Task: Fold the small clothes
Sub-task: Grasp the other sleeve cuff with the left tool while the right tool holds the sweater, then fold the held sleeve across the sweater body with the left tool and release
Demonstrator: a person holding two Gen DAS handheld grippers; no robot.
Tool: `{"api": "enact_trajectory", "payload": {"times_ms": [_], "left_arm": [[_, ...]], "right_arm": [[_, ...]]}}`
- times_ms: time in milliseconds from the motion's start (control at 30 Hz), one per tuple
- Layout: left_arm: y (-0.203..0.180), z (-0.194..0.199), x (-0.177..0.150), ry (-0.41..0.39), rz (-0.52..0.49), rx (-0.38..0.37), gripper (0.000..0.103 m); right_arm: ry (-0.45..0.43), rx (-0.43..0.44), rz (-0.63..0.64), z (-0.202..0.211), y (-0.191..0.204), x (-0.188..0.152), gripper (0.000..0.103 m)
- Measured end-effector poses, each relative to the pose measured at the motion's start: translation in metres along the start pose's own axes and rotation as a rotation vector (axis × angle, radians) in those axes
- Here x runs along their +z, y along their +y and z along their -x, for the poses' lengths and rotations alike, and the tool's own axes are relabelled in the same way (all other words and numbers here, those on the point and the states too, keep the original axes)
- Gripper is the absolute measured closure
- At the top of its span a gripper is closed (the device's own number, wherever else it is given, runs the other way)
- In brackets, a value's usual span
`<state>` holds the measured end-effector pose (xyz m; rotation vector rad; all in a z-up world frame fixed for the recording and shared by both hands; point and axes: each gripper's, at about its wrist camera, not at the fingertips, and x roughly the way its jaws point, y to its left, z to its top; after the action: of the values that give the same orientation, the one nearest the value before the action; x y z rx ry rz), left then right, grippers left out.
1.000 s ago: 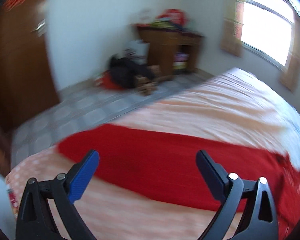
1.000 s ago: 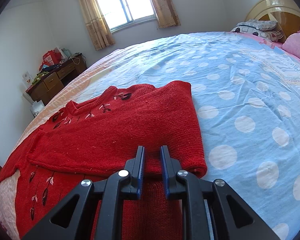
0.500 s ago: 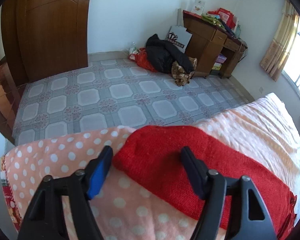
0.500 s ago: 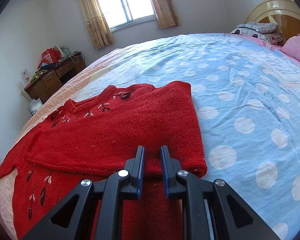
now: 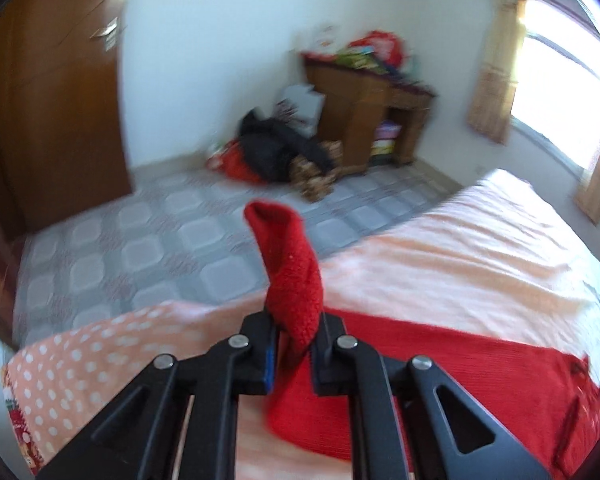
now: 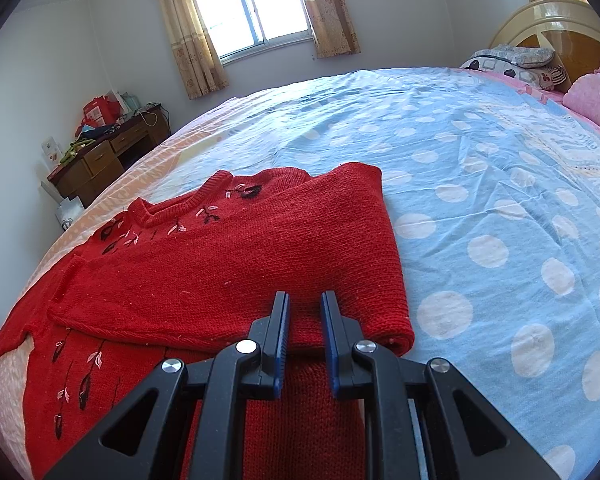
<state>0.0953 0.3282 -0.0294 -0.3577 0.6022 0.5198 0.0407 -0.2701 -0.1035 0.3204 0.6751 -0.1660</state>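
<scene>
Only left wrist view shows sleeve (image 5: 294,280) pinched.

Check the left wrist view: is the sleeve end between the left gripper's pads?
Yes, the red sleeve end stands up pinched between the closing left gripper.

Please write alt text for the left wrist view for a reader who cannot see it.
The left gripper is closing on a bunched end of the red sweater, which stands up between its jaws above the peach bedspread. Behind, blurred, are a tiled floor and a wooden desk.
</scene>
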Motion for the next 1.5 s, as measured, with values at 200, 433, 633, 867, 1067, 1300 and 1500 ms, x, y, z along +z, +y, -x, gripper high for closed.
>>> {"api": "enact_trajectory", "payload": {"times_ms": [200,433,633,867,1067,1300,1500], "left_arm": [[-0.108,0.054,-0.032,-0.066,-0.234,-0.203,0.09],[-0.212,0.096,-0.105,-0.01,-0.402,-0.414,0.09],[-0.256,0.101,-0.157,0.068,-0.519,-0.455,0.09],[-0.246,0.094,-0.166,0.128,-0.553,-0.461,0.08],[-0.196,0.117,-0.15,0.028,-0.445,-0.437,0.005],[-0.158,0.076,-0.164,0.103,-0.336,-0.316,0.004],[-0.171,0.077,-0.175,0.069,-0.355,-0.303,0.0]], "right_arm": [[-0.001,0.002,-0.001,0.0,0.0,0.0,0.087],[-0.002,0.005,-0.003,0.0,0.0,0.0,0.087],[-0.003,0.017,-0.011,0.0,-0.001,0.001,0.087],[-0.003,0.02,-0.014,0.0,-0.001,0.001,0.087],[0.005,0.022,-0.023,-0.002,-0.002,0.001,0.086],[0.03,0.039,-0.07,0.011,0.023,0.018,0.08],[0.055,0.307,0.009,0.007,0.109,0.024,0.036]]}}
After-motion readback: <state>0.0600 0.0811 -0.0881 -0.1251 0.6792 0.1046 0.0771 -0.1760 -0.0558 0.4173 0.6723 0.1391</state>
